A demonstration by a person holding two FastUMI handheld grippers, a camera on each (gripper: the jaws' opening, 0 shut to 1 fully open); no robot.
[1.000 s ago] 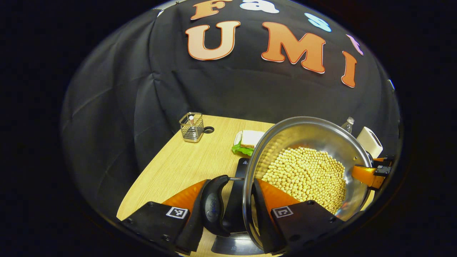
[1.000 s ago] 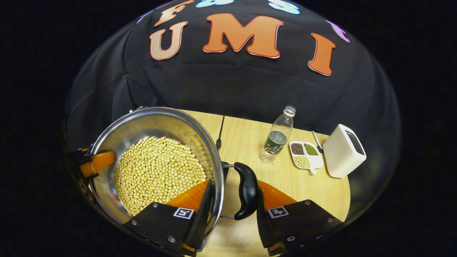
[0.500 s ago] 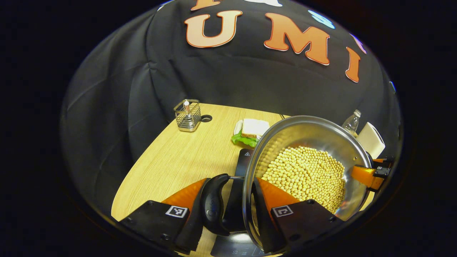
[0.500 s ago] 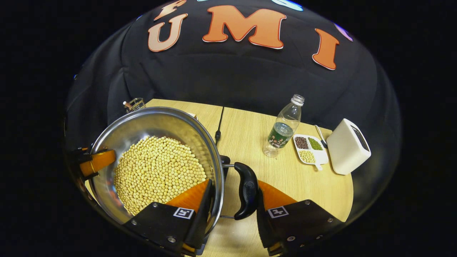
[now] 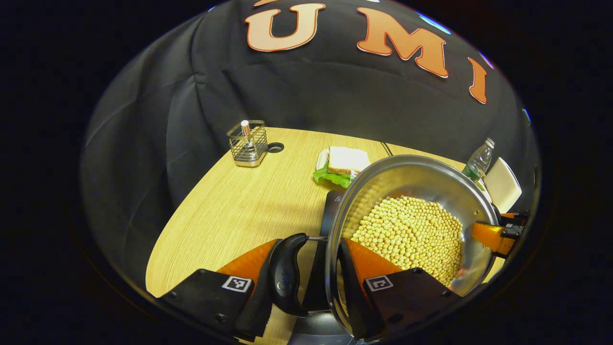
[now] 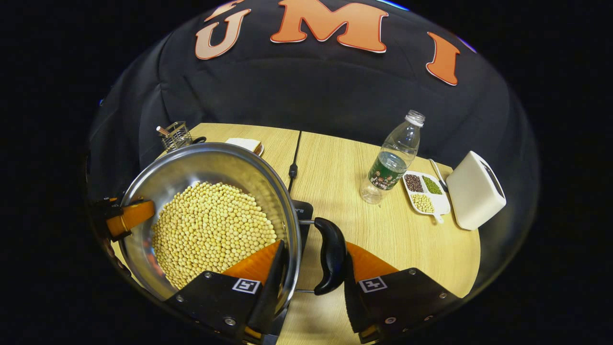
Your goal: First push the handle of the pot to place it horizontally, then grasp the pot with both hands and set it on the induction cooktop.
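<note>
Black cloth is hanging behind a light wooden table (image 5: 239,211) whose rounded edges are curving away on both sides. Over the table's near edge, a steel pot (image 5: 412,177) full of pale yellow beans (image 5: 407,235) is sitting between the two grippers, with the dark induction cooktop (image 5: 330,213) peeking out from under it. In the left gripper view, the left gripper (image 5: 306,278) is clamping the pot: one finger is lying inside the rim against the wall, the other is pressing on the outside of the black side handle (image 5: 286,273). In the right gripper view, the right gripper (image 6: 311,268) is doing the same on the opposite handle (image 6: 330,261), one finger inside the pot (image 6: 210,163), one outside the handle.

Toward the far left corner, a wire basket (image 5: 247,142) is standing upright, and a sandwich on a plate (image 5: 342,163) is lying near the far edge. Toward the far right corner, a clear water bottle (image 6: 392,160) is standing just beside a small divided dish (image 6: 424,191) of beans, which is touching or nearly touching a white box (image 6: 476,191). A black cable (image 6: 293,163) is running from the far edge toward the cooktop (image 6: 302,211).
</note>
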